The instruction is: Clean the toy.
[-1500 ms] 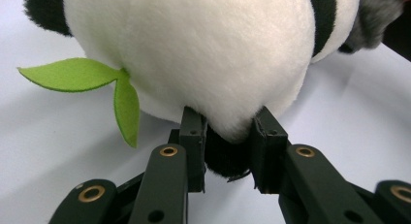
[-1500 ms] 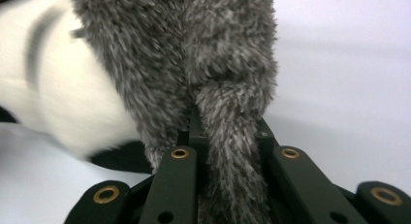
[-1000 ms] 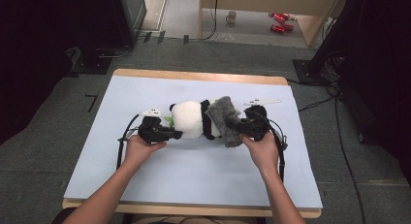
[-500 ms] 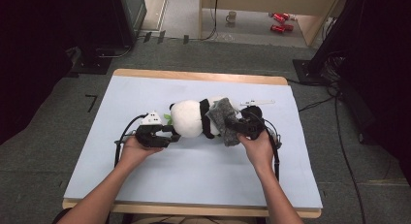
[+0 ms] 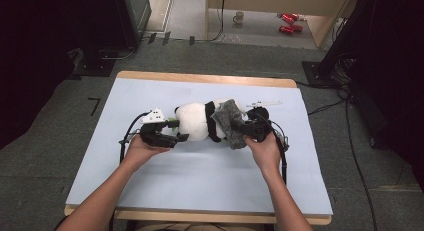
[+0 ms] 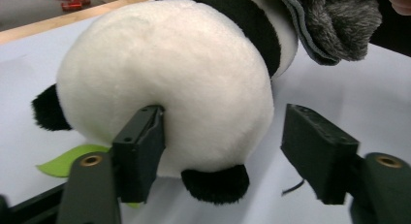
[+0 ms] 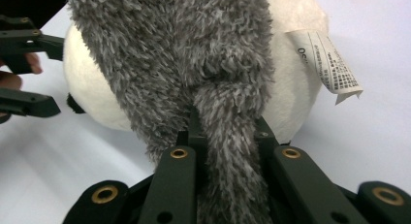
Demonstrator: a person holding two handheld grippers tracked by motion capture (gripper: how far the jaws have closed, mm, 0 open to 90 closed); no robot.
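panda toy (image 5: 195, 122): soft, light, squashy | R gripper (image 7: 228, 151) clamped on grey sock (image 5: 231, 122) | L gripper (image 6: 232, 146) jaws apart round head, prob just touching | grab mid-body

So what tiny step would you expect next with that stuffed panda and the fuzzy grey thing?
Probably the left tongs should close on the white-and-black plush panda: their jaws stand apart around its round head, one touching, one clear. The right tongs already pinch the fuzzy grey cloth draped over the panda, so a steadied toy would let it be pulled along.
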